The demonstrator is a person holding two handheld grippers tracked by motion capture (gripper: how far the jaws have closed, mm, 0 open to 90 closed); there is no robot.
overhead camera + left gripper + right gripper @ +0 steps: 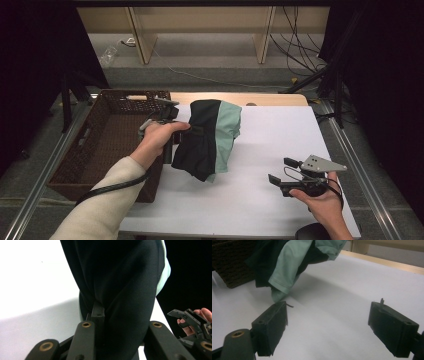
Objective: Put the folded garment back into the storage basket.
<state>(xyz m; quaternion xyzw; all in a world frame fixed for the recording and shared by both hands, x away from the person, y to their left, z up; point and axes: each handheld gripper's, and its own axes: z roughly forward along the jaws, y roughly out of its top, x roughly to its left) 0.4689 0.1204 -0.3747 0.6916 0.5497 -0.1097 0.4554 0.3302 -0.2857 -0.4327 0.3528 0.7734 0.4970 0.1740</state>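
From the high view, the left gripper [176, 116] lifts a black-and-green garment [207, 137] just right of the wicker basket [107, 145]; its own view shows fingers pinching black cloth; the right gripper's fingers [270, 327] gape, empty (likely next: basket).

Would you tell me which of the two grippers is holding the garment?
The left gripper, beside the basket, grips the black-and-green garment; the right gripper is open and empty.

I'm seeing the garment [120, 290] covering my left gripper's [100, 315] pads; the basket [232, 262] is running off-frame.
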